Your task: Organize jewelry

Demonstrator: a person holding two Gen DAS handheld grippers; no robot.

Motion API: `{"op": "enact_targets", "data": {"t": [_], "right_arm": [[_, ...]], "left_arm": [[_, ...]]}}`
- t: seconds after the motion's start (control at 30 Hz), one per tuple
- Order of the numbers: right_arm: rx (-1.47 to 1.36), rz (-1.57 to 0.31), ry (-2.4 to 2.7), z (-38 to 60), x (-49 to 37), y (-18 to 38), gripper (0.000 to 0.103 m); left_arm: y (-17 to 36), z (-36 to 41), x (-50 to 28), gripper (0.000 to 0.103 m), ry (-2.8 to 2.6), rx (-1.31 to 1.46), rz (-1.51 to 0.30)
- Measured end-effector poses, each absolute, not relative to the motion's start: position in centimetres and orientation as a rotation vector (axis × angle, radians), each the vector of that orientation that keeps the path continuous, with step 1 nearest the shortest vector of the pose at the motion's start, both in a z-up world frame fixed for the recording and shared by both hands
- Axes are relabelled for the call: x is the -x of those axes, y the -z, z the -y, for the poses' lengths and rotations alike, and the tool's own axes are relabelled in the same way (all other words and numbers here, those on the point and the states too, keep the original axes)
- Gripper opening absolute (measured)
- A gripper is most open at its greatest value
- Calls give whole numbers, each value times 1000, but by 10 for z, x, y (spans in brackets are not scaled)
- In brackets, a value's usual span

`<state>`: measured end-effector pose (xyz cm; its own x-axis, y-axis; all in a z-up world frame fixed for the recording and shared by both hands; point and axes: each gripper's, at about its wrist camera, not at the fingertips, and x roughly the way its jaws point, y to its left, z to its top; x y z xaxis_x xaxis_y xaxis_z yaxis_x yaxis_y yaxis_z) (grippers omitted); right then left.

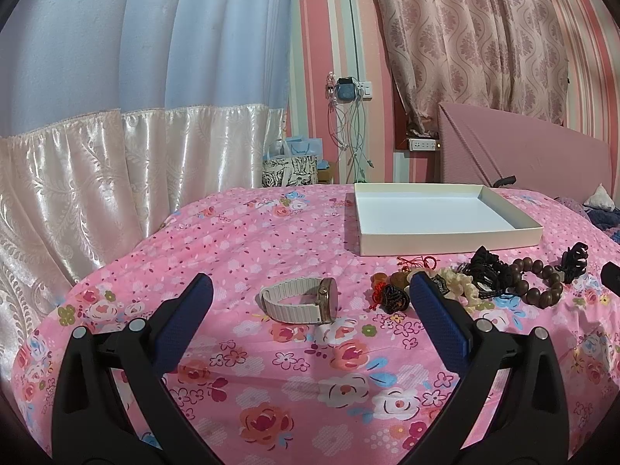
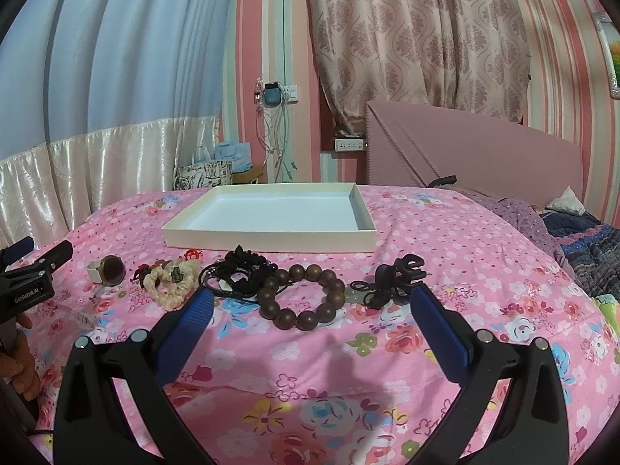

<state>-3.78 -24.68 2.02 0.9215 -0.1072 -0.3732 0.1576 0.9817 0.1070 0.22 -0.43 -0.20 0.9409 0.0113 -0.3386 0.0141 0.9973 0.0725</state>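
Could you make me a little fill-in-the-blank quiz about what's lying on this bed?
1. The white tray at the back of the bed holds ____ so far.
2. The watch has a strap coloured ____.
3. The brown bracelet lying in front of the right gripper is made of round wooden ____.
4. Both the right gripper and the left gripper have their jaws ____.

Missing words: nothing; white; beads; open
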Motion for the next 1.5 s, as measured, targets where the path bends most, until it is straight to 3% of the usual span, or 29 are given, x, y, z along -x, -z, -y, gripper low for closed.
{"op": "enact_targets", "data": {"t": [1.5], "right_arm": [[-123,-390,142,245,37,-19,101]], "left_arm": [[2,3,-2,100,1,-72,-347]]}}
